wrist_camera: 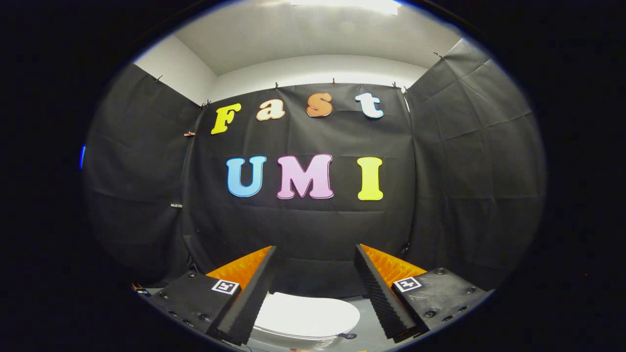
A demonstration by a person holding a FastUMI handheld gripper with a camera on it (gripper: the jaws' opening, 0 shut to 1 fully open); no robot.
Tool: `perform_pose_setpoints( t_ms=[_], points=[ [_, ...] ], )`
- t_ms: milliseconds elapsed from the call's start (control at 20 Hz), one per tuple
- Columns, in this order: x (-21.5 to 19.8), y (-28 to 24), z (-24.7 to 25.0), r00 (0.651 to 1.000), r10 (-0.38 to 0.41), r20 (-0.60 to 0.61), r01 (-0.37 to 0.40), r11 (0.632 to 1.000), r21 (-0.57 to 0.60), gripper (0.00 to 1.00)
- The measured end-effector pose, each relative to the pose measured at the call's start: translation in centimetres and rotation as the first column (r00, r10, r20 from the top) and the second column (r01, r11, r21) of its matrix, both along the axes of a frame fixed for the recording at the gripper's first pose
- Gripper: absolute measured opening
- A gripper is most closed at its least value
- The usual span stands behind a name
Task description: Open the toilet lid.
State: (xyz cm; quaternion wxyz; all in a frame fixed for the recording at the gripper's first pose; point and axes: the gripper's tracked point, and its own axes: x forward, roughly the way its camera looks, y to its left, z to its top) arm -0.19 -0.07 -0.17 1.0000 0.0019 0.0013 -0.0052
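The tongs (315, 254) stand wide apart with nothing held between them, the two black ribbed fingers (379, 293) splayed out, each backed in orange and carrying a small square marker (black on white) on its dark mounting block. Low down in the gap between the fingers, below their tips and clear of both, lies the white toilet lid (308, 315), closed flat on the seat, its rounded front edge swinging toward the right finger. Pale grey floor (368, 332) shows beside the lid next to the right finger. Beyond the fingertips hangs the black cloth wall (303, 230) of the booth, with a white ceiling (313, 39) above it
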Motion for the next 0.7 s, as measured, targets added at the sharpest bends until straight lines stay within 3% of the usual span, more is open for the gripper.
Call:
perform_pose_setpoints(
  t_ms=[700],
  points=[
    [0.38,-0.26,-0.43,1.000,-0.018,-0.011,0.018,1.000,0.001,0.99]
  ],
)
